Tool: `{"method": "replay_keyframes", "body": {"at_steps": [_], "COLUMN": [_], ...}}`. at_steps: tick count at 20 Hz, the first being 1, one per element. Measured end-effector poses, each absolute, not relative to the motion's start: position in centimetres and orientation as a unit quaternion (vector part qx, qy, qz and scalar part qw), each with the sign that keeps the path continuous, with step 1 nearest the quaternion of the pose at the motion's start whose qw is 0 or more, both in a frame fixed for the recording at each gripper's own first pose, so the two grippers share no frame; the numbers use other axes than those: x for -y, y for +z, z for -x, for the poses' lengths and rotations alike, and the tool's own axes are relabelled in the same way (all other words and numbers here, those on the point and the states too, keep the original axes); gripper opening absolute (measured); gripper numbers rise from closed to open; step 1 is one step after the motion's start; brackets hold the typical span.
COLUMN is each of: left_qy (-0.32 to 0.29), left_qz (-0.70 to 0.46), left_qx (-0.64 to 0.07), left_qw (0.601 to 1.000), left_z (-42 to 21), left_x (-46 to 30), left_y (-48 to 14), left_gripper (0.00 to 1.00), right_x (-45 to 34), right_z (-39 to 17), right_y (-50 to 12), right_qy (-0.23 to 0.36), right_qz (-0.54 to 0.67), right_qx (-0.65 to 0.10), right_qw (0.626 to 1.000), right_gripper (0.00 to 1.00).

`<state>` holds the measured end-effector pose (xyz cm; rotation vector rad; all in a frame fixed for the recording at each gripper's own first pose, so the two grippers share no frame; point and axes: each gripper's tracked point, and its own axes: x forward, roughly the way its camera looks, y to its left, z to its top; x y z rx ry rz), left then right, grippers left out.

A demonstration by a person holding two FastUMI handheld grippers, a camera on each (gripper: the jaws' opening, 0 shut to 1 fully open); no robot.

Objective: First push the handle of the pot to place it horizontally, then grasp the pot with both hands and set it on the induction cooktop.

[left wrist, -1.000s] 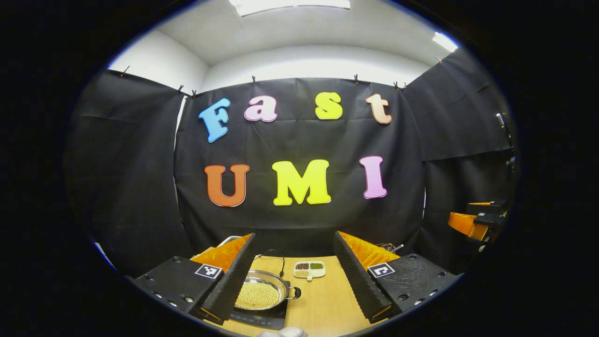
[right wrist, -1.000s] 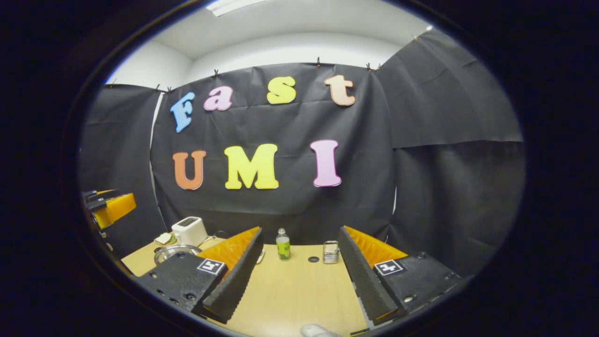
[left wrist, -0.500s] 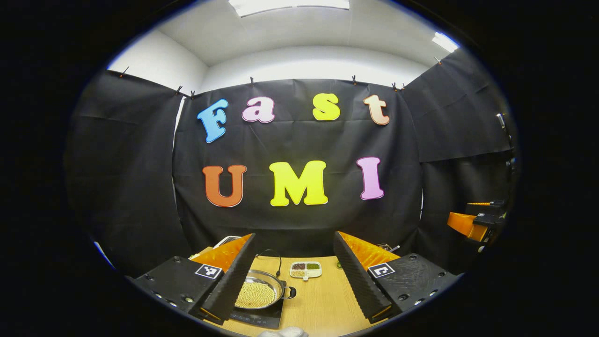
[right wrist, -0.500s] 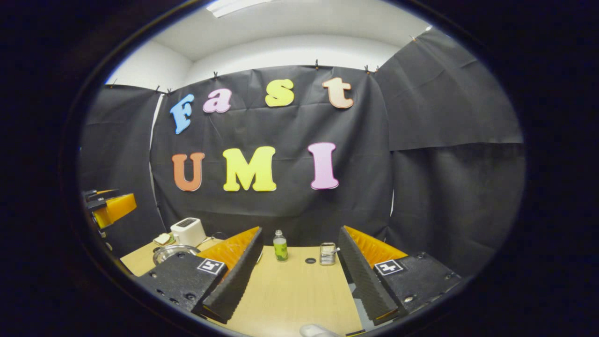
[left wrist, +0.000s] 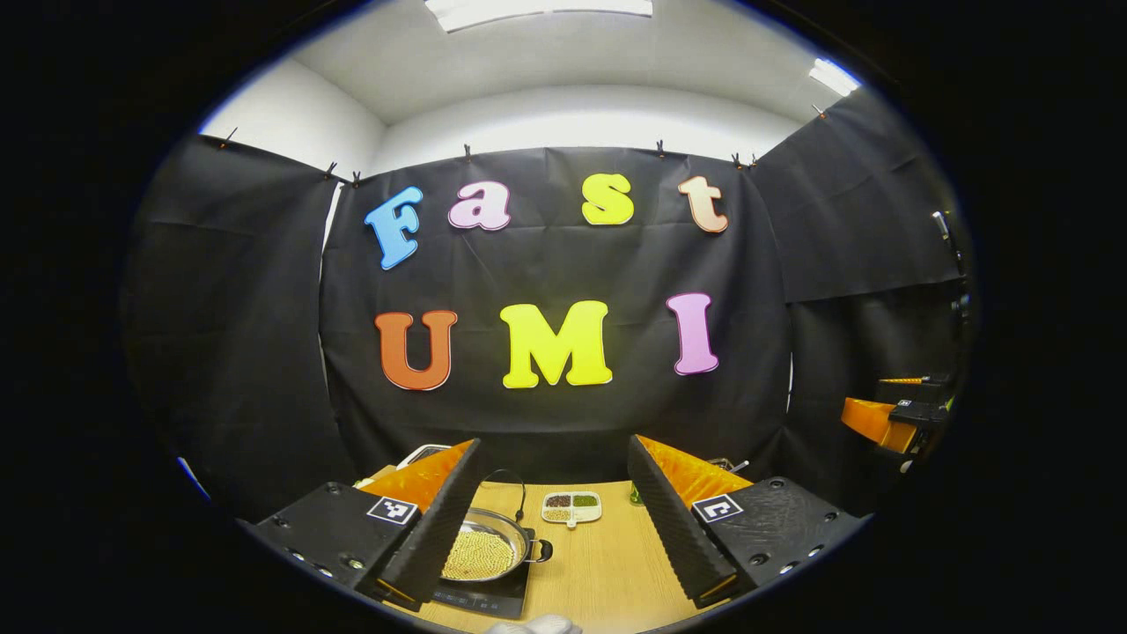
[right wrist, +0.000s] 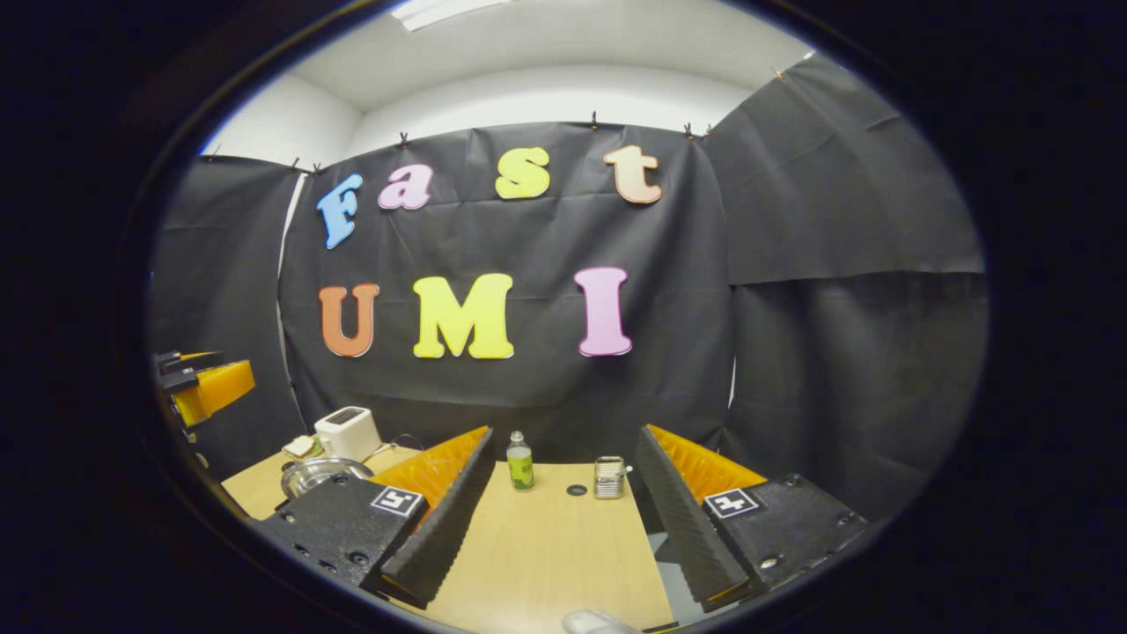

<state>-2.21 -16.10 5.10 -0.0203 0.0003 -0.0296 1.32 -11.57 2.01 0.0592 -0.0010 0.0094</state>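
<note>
Both pairs of fingers are held spread and empty — ahead of the left gripper (left wrist: pixel 553 511), low and slightly left, the pot (left wrist: pixel 486 553) is seen seated on the induction cooktop (left wrist: pixel 480 599), nearer to it than to the right gripper (right wrist: pixel 563 519), its side handle (left wrist: pixel 541 551) pointing right.

- The left gripper (left wrist: pixel 556 511) hangs with jaws wide apart above the table (left wrist: pixel 607 572).
- Below its left finger, the pot (left wrist: pixel 489 553) sits on the induction cooktop (left wrist: pixel 493 600).
- A divided dish (left wrist: pixel 571 506) lies ahead.
</note>
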Motion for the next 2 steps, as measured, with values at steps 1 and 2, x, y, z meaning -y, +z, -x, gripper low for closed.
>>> {"method": "replay_keyframes", "body": {"at_steps": [1,2], "left_qy": [-0.015,-0.015], "left_qz": [0.010,0.010], "left_qx": [-0.001,0.000], "left_qw": [1.000,1.000], "left_z": [2.20,2.08], "left_x": [16.13,16.08], "left_y": [5.05,5.05], "left_gripper": [0.97,0.97], "right_x": [11.46,11.36], "right_z": [-1.34,-1.45], "right_y": [2.11,2.25], "right_qy": [0.006,0.008], "right_qz": [-0.030,-0.030], "right_qx": [0.000,0.002], "right_qw": [1.000,1.000], "right_gripper": [1.00,1.00]}}
